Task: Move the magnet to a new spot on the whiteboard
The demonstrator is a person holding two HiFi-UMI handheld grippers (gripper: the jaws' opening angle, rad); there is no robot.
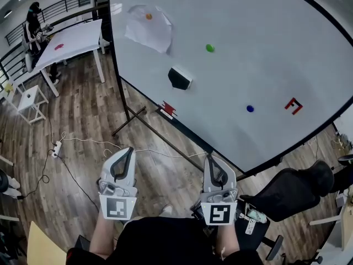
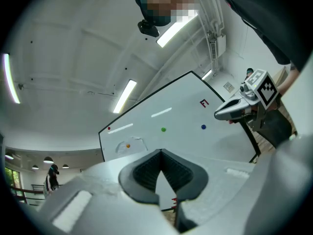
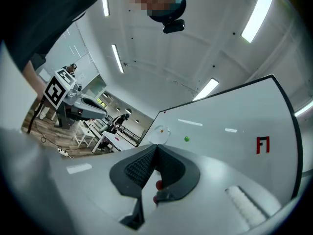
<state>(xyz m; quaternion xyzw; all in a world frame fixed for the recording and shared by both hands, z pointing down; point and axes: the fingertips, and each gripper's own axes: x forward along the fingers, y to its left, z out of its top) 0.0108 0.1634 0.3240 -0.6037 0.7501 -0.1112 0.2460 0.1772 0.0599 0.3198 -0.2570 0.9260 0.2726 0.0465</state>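
Left gripper [image 1: 128, 150] & right gripper [image 1: 212, 158] sat low in head view, side by side but well apart, over wood floor [image 1: 83, 126], tips aimed toward whiteboard [image 1: 265, 43]. Left: jaws closed tip to tip, nothing btwn them; only the board & a red bit at its lower edge showed thru the gap behind the tips. Right: jaws likewise together at the tips, nothing gripped. Red specks in its gap looked like background, couldn't tell more. Neither gripper touched the board.

Board stood on a black stand. On it were 3 round magnets:
- orange magnet [image 1: 148, 16], upper left, pinning a crumpled white sheet [image 1: 146, 32]
- green magnet [image 1: 210, 48], nr the middle, right of the sheet
- blue magnet [image 1: 250, 109], lower, twd the right

Which one the task meant, couldn't tell. All 3 were stuck to the board, well away from both grippers.

Also on board: black eraser [image 1: 180, 78] below the sheet, red F-shape [image 1: 293, 106] right of blue magnet, small red piece [image 1: 168, 109] at lower edge.

Elsewhere: white table [image 1: 77, 37] far left w/ a person [image 1: 33, 29] beside it, power strip [image 1: 57, 147] & cable on floor, black chair [image 1: 298, 189] at right.
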